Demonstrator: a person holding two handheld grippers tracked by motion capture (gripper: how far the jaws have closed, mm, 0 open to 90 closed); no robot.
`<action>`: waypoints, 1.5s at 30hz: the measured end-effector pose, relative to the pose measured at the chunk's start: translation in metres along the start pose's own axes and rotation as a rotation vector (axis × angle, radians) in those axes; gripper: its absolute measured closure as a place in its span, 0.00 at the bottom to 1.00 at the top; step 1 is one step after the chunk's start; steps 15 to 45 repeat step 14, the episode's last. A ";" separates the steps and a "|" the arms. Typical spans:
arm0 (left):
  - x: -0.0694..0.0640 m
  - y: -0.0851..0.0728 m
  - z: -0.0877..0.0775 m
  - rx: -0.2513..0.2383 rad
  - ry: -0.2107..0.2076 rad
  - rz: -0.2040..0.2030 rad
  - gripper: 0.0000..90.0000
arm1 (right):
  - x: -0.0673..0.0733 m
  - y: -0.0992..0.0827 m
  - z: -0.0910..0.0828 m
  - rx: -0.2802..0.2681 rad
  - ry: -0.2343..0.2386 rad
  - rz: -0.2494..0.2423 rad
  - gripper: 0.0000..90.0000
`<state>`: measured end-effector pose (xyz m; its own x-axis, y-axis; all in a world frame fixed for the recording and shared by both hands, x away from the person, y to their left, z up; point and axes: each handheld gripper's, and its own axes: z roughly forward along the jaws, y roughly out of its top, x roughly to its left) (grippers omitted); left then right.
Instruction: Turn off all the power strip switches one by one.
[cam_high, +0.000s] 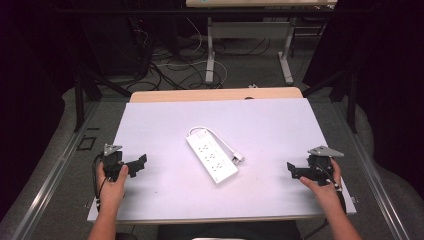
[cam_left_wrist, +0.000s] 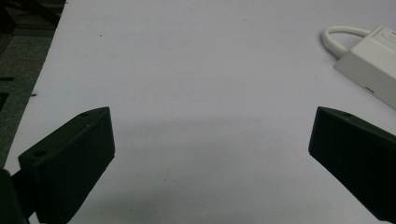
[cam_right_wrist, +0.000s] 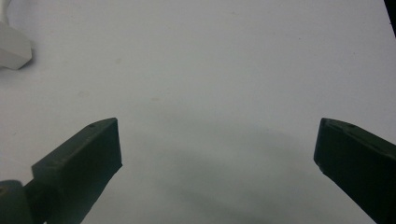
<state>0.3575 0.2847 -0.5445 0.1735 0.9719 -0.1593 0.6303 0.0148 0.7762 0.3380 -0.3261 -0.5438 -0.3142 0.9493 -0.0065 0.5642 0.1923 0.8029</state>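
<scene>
you've got the left gripper (cam_high: 141, 162) and right gripper (cam_high: 291, 169) both spread wide, empty, flanking the power strip (cam_high: 211, 158) on the desk (cam_high: 280, 130), looks ready to grab

A white sheet (cam_high: 270, 130) covers most of the tabletop, and a strip of bare wood (cam_high: 215, 94) shows along its far edge. A white power strip (cam_high: 212, 156) lies flat near the sheet's middle, set diagonally. Its white cord (cam_high: 220, 137) loops out from the far end and runs back along one side. The cord's plug (cam_high: 238, 158) rests on the sheet just beside the strip. Behind the table, loose dark cables (cam_high: 165, 70) lie tangled on the grey floor. A second desk (cam_high: 260, 3) stands there on pale metal legs (cam_high: 210, 50). Black drapes (cam_high: 30, 100) close off both sides.
</scene>
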 end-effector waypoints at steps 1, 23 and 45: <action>0.001 0.000 0.000 0.003 0.002 0.000 0.00 | 0.000 0.000 0.000 0.002 0.000 0.001 0.00; 0.002 -0.003 0.004 0.018 0.003 -0.009 0.00 | -0.002 -0.001 0.000 0.001 0.000 0.000 0.00; 0.002 -0.003 0.004 0.018 0.003 -0.009 0.00 | -0.002 -0.001 0.000 0.001 0.000 0.000 0.00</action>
